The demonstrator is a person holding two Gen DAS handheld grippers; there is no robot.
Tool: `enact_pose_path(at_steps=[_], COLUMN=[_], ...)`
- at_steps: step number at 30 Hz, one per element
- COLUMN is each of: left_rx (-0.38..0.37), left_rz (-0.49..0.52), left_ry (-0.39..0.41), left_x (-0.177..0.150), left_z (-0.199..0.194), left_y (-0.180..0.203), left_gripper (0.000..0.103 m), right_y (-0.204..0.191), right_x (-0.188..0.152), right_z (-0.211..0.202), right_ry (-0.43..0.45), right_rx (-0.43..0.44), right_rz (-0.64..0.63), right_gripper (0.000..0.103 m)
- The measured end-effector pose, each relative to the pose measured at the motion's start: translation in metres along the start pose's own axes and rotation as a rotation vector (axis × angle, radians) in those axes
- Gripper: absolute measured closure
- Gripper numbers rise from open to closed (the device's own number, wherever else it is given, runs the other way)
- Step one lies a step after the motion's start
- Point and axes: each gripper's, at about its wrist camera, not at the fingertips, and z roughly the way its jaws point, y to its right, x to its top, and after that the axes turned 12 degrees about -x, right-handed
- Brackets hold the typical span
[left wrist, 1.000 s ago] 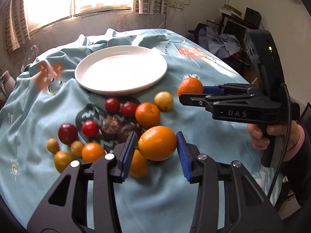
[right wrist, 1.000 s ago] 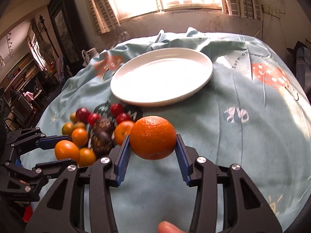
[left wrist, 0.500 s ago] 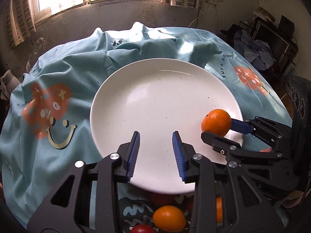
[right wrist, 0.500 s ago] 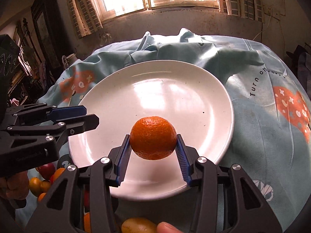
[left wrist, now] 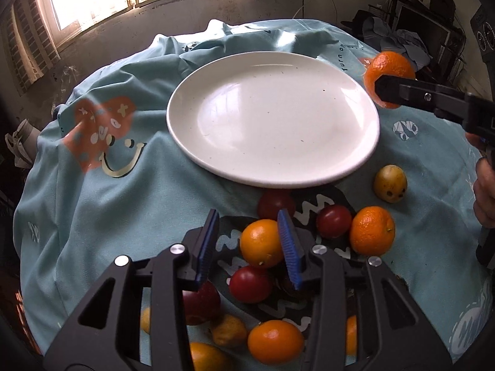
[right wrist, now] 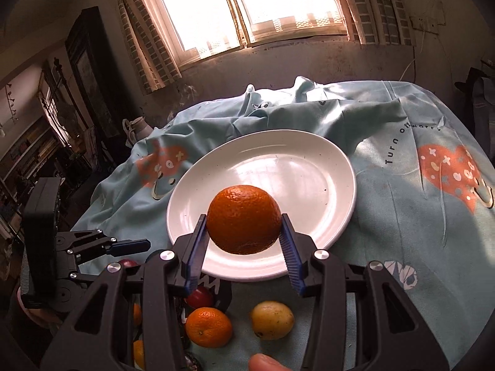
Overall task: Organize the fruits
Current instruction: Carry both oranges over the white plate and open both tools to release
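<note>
orange in right tongs above plate, left tongs empty

left wrist view: left gripper [left wrist: 249,244] tongs spread wide, nothing between the blue pads [left wrist: 206,245]. it hovers over loose fruit on the near side of the white plate [left wrist: 198,151]. under the tongs: a small orange [left wrist: 261,242] and a red fruit [left wrist: 250,284]; another orange [left wrist: 372,230] and a yellow fruit [left wrist: 389,183] lie near the plate's near-right rim. plate sits on the teal cloth [left wrist: 92,204], bare. right gripper [left wrist: 399,91] sits beyond the plate's right edge, clamped on a held orange [left wrist: 388,69], raised off the cloth.

right wrist view: right gripper [right wrist: 243,241] tongs closed narrow on the held orange [right wrist: 244,219], which hangs over the plate's [right wrist: 340,170] near rim. cannot tell whether it touches the plate. left gripper [right wrist: 130,245] is left of the plate, tongs apart.
</note>
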Motion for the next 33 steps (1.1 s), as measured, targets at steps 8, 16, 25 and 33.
enact_pose_path(at_steps=[8, 16, 25, 33], left_rx=[0.007, -0.001, 0.000, 0.102], left_rz=[-0.001, -0.043, -0.101, -0.104], left_ry=[-0.052, 0.103, 0.035, 0.156], left_x=[-0.007, 0.021, 0.081, 0.061], left_z=[0.016, -0.015, 0.051, -0.001], left_y=[0.007, -0.005, -0.022, -0.017], left_gripper=[0.066, 0.066, 0.066, 0.014], right_y=[-0.003, 0.000, -0.007, -0.010], right_x=[-0.002, 0.001, -0.008, -0.005], right_z=[0.000, 0.012, 0.081, 0.044], right_ry=[-0.011, 0.007, -0.116, -0.053], right_rx=[0.033, 0.003, -0.060, -0.038], right_rz=[-0.008, -0.022, -0.070, -0.085], right_gripper=[0.057, 0.057, 0.057, 0.036])
